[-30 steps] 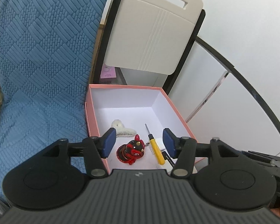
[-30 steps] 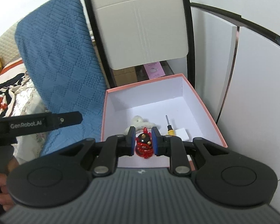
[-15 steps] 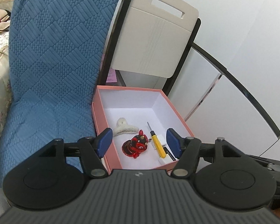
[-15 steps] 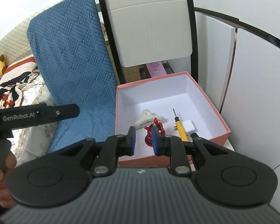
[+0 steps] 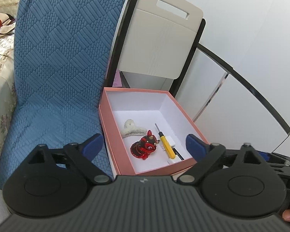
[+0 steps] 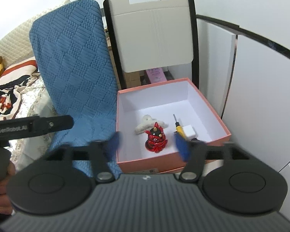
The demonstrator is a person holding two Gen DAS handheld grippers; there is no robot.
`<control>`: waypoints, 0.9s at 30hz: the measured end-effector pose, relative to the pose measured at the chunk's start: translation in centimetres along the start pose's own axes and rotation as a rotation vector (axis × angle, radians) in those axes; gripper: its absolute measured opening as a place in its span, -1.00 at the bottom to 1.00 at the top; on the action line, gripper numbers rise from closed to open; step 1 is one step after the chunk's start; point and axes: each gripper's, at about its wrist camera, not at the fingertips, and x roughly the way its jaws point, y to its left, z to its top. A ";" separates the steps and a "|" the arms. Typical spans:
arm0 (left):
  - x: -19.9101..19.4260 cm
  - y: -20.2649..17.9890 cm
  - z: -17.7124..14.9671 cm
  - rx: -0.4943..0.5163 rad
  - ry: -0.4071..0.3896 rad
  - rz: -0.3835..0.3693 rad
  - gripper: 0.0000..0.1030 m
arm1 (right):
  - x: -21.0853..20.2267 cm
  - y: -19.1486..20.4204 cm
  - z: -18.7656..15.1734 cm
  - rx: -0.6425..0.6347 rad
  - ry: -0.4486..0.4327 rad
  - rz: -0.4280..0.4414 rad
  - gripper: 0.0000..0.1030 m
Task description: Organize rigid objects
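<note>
With both claws having just been opening and holding nothing, the right claw (image 6: 147, 147) is best backing straight off the red figurine (image 6: 155, 140) standing inside the pink box (image 6: 172, 161).

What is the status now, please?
Both hand-held grippers just opened, empty. Red figurine standing inside pink box. Nothing in the way.

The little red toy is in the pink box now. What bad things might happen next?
1. The red toy stands upright between the white hair clip and the yellow screwdriver; a claw reaching in for anything might tip it over.
2. The pink box sits near the cabinet's front edge, so a bump from the right claw, whose jaws have just been opening, might push it off.
</note>
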 end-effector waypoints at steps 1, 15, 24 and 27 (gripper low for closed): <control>-0.1 0.0 -0.1 0.002 -0.001 0.004 0.90 | 0.0 0.0 0.0 0.000 0.002 0.001 0.76; 0.1 0.3 -0.6 -0.016 0.011 0.055 0.95 | 0.0 0.4 -0.9 -0.003 0.033 -0.016 0.76; 0.2 0.3 -0.8 -0.023 0.028 0.068 0.96 | -0.2 0.5 -1.2 -0.002 0.038 -0.032 0.76; 0.1 0.3 -0.8 -0.022 0.024 0.071 0.96 | -0.3 0.6 -1.3 0.000 0.040 -0.035 0.76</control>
